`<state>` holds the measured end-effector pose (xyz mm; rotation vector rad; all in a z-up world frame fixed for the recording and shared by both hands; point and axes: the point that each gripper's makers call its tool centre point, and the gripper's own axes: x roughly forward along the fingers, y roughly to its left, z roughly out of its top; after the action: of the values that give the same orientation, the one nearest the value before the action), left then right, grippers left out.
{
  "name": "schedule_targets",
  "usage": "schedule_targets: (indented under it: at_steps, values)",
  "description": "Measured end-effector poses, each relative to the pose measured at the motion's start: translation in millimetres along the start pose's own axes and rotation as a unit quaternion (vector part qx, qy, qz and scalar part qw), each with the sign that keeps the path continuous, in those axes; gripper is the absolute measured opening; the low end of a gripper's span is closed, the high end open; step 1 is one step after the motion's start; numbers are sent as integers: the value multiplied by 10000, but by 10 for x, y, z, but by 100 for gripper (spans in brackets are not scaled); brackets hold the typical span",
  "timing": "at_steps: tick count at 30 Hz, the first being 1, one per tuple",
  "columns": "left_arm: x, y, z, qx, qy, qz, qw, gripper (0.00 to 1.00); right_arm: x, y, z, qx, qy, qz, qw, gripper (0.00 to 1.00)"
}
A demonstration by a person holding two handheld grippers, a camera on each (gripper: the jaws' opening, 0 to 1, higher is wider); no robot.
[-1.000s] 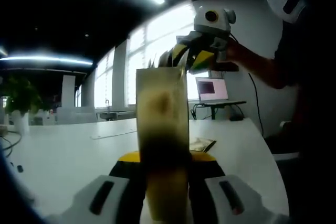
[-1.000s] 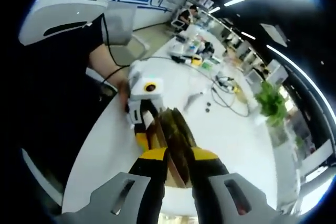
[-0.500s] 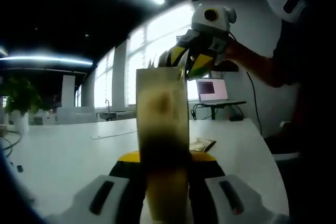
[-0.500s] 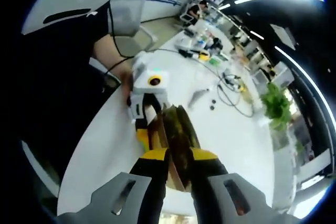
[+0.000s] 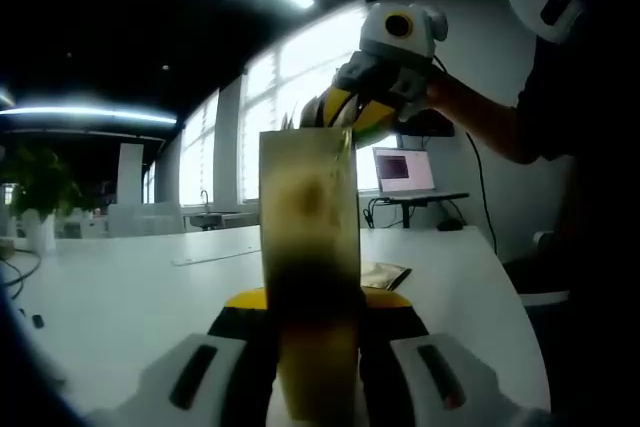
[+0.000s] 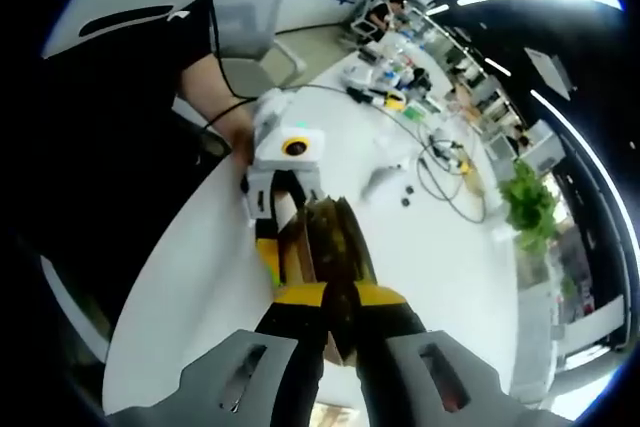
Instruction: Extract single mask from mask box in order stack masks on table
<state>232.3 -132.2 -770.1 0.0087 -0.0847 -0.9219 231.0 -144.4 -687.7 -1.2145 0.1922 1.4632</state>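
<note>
The mask box (image 5: pixel 308 227), a tall tan carton, stands upright in the left gripper view with my left gripper (image 5: pixel 310 319) shut on its lower part. My right gripper (image 5: pixel 346 115) reaches in from the upper right and meets the box's top edge. In the right gripper view I look down on the box's open brown flaps (image 6: pixel 322 237). My right gripper (image 6: pixel 340 297) has its yellow-tipped jaws nearly together on something thin at the opening, apparently a mask, too dark to see clearly. Beyond the box, the left gripper (image 6: pixel 280 232) holds it from the far side.
A white table (image 5: pixel 120 287) lies below, with a flat packet (image 5: pixel 385 274) and an open laptop (image 5: pixel 403 169) at its far end. Cables (image 6: pixel 440 162), small items and a green plant (image 6: pixel 525 202) sit on the table's other side. The person's arm (image 5: pixel 490 127) and dark body are at the right.
My right gripper's jaws have drawn closer together at the box's opening. The right gripper view has shifted a little; the box and left gripper have stayed put.
</note>
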Motion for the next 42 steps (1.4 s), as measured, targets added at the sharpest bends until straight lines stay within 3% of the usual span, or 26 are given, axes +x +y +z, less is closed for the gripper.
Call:
schedule_targets:
  at_steps: [22, 42]
  values:
    - [0, -7, 1, 7, 3, 1, 10000, 33, 146, 64, -24, -378, 687, 403, 9961, 3]
    - [4, -11, 1, 4, 5, -10, 10000, 34, 255, 84, -39, 43, 555, 661, 9963, 0]
